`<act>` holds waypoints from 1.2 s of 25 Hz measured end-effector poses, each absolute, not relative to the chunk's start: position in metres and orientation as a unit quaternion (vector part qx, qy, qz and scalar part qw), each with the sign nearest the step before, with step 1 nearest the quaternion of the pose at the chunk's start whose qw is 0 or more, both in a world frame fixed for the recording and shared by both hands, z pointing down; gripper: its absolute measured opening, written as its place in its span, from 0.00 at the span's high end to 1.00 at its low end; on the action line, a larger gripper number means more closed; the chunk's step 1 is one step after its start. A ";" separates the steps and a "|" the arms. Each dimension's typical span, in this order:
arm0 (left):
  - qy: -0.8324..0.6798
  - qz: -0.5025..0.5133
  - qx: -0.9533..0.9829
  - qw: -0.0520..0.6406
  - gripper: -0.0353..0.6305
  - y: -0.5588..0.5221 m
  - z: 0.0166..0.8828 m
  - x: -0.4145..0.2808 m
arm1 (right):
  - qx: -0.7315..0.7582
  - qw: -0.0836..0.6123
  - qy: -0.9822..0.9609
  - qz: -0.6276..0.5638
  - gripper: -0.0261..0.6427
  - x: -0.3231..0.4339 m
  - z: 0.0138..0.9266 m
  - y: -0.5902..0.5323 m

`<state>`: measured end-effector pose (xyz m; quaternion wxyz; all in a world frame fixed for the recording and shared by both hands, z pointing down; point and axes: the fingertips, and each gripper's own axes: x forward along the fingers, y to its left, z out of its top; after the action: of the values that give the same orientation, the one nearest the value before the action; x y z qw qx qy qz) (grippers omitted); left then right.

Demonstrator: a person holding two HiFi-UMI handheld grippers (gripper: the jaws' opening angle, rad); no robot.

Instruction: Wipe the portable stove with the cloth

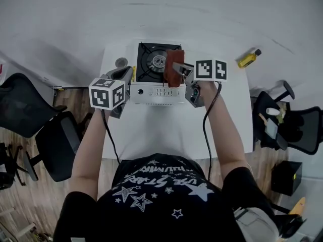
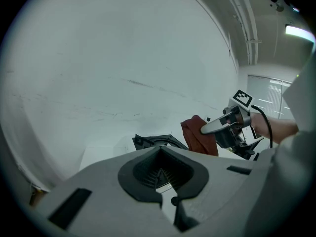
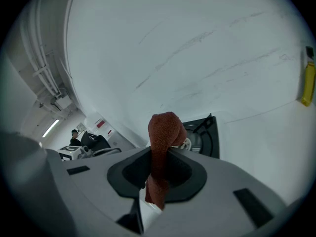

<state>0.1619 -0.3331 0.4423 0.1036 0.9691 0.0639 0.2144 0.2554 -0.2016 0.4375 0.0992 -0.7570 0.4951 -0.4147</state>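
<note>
I have the rust-red cloth (image 1: 174, 67) pinched in my right claw (image 1: 182, 70) over the portable stove (image 1: 151, 92), panel print unreadable, with my left claw (image 1: 127, 75) closed and empty beside it.

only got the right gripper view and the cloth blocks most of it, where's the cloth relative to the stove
observer: in the head view the cloth hangs from the right gripper over the right side of the portable stove, beside the burner
operator: and where's the left gripper
observer: the left gripper is at the stove's left edge
operator: anything else near it
observer: a small round grey thing lies left of the stove, too small to identify
</note>
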 end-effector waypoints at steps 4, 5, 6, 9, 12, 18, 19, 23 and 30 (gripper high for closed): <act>0.051 0.214 0.970 0.108 0.94 -0.345 0.443 0.148 | -0.731 0.108 0.530 -0.416 0.87 0.223 0.433 -0.240; 0.048 0.214 0.969 0.109 0.94 -0.348 0.444 0.144 | -0.725 0.108 0.537 -0.417 0.87 0.216 0.433 -0.249; 0.045 0.215 0.969 0.111 0.94 -0.350 0.446 0.141 | -0.719 0.108 0.544 -0.419 0.87 0.208 0.433 -0.258; 0.039 0.216 0.969 0.113 0.94 -0.355 0.448 0.132 | -0.704 0.107 0.560 -0.424 0.87 0.187 0.437 -0.282; 0.033 0.217 0.969 0.116 0.94 -0.359 0.450 0.123 | -0.692 0.105 0.570 -0.431 0.87 0.169 0.443 -0.301; 0.024 0.223 0.967 0.124 0.94 -0.372 0.459 0.107 | -0.691 0.076 0.562 -0.447 0.87 0.157 0.473 -0.324; 0.024 0.225 0.966 0.126 0.94 -0.374 0.461 0.105 | -0.692 0.069 0.560 -0.450 0.87 0.157 0.479 -0.327; 0.026 0.234 0.964 0.128 0.94 -0.376 0.467 0.099 | -0.699 0.033 0.543 -0.464 0.87 0.161 0.502 -0.327; 0.029 0.239 0.962 0.127 0.94 -0.377 0.470 0.096 | -0.712 0.027 0.520 -0.471 0.87 0.174 0.516 -0.310</act>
<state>0.0964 -0.3769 0.4703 0.1271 0.9622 0.0286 0.2390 0.1737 -0.3103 0.5158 0.0273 -0.7118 0.5201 -0.4713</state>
